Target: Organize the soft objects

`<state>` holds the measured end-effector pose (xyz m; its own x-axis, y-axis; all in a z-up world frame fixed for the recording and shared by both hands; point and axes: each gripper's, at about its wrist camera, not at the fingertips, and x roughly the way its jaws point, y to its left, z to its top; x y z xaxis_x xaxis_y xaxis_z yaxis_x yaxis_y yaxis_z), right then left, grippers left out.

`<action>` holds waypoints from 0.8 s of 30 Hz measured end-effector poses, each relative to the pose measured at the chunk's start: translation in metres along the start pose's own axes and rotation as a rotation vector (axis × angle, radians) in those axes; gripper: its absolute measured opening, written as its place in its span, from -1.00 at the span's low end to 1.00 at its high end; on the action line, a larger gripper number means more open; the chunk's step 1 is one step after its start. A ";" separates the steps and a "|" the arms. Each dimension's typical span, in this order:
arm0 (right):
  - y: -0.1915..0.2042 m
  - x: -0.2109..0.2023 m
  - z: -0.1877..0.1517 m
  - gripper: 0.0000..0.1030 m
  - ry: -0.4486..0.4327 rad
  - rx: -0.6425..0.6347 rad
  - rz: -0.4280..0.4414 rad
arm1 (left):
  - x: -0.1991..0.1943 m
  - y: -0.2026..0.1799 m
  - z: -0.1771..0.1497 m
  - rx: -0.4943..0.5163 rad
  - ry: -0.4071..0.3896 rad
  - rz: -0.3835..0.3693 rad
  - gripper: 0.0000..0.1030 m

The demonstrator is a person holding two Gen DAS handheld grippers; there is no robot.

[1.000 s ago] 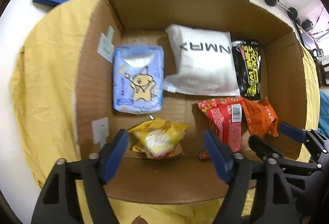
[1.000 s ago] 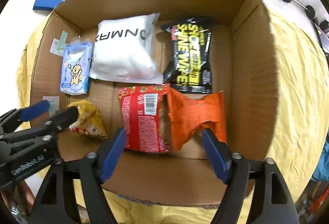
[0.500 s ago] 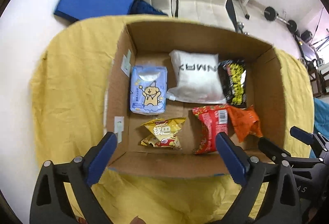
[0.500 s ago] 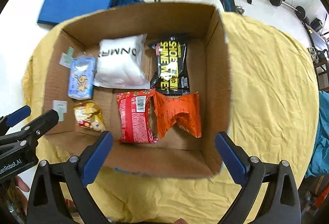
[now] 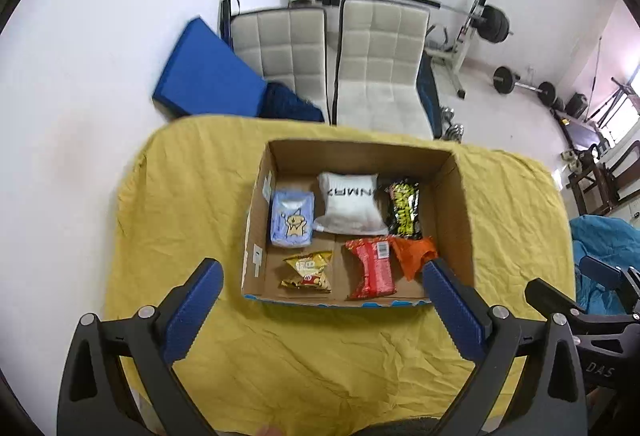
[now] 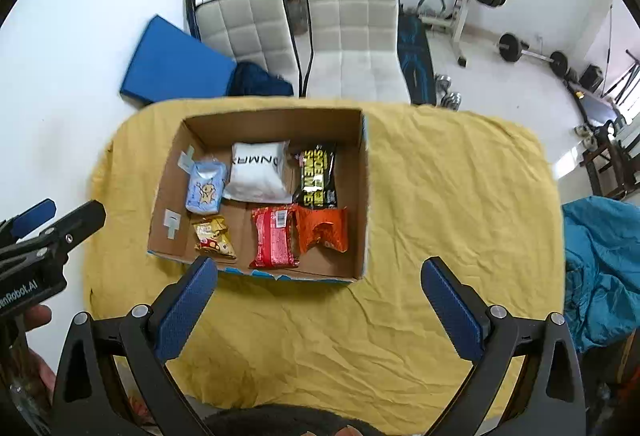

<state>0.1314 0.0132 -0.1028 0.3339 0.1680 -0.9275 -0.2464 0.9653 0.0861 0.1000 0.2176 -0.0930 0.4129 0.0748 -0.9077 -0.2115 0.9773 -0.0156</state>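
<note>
An open cardboard box [image 5: 452, 220] [image 6: 362, 176] stands on the yellow cloth. In it lie a blue tissue pack [image 5: 292, 218], a white pouch [image 5: 351, 202], a black-and-yellow wipes pack [image 5: 404, 212], a yellow snack bag [image 5: 308, 270], a red packet [image 5: 372, 268] and an orange packet [image 5: 412, 256]. My left gripper [image 5: 322, 268] hangs high above the box's near edge, its jaws opening with nothing between them. My right gripper [image 6: 319, 264] is equally high over the near edge, its jaws also opening and empty.
The yellow cloth [image 5: 320, 356] covers the whole table. Two white chairs [image 5: 380, 68] and a blue mat [image 5: 204, 76] stand behind it, with gym weights [image 5: 492, 24] further back. A teal cloth [image 6: 600, 268] lies to the right. A hand [image 6: 36, 316] shows at the left.
Both grippers have risen well above the box and drawn back. Their jaws have spread wider. The yellow bag and the orange packet stay lying in the box.
</note>
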 end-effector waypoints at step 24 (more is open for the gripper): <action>0.000 -0.098 -0.026 1.00 -0.126 -0.013 -0.043 | -0.087 -0.018 -0.030 -0.004 -0.114 -0.012 0.99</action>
<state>0.0756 -0.0088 -0.0213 0.4558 0.1512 -0.8771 -0.2411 0.9696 0.0419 0.0415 0.1875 -0.0258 0.5134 0.0854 -0.8539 -0.2090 0.9775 -0.0279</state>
